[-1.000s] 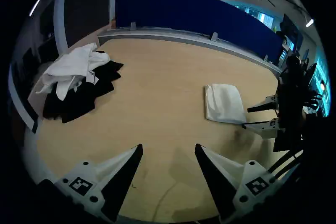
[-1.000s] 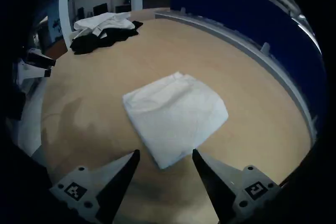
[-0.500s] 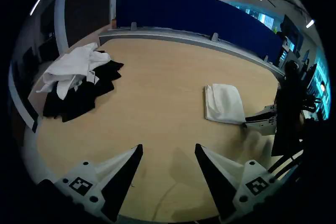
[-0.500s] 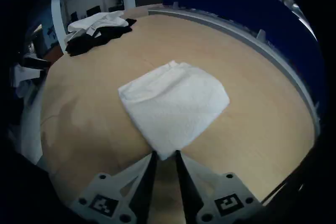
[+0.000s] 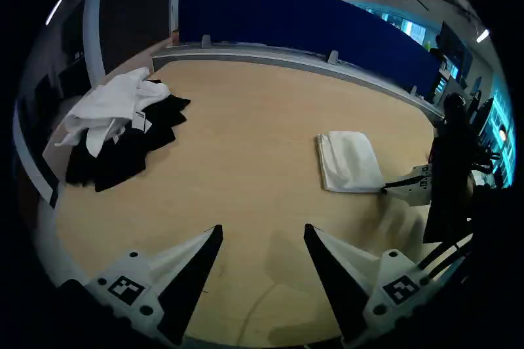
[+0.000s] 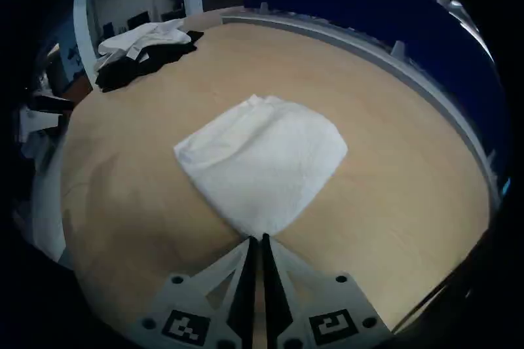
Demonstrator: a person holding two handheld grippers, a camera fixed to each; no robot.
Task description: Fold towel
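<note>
A folded white towel (image 6: 262,159) lies flat on the wooden table (image 6: 393,172). My right gripper (image 6: 257,241) sits at the towel's near corner, its fingers pressed together on the corner's tip. In the left gripper view the same towel (image 5: 348,160) lies at the right of the table, with the right gripper (image 5: 391,185) touching its near right corner. My left gripper (image 5: 262,231) hovers open over bare wood, well away from the towel, with nothing between its fingers.
A heap of white and black clothes (image 5: 118,120) lies at the table's far left, and appears as a heap (image 6: 141,44) at the back left in the right gripper view. A blue partition (image 5: 295,18) runs along the far edge.
The right gripper moved in to the towel's near corner and went from open to shut on it. The towel shifted slightly. The left gripper stayed still.
</note>
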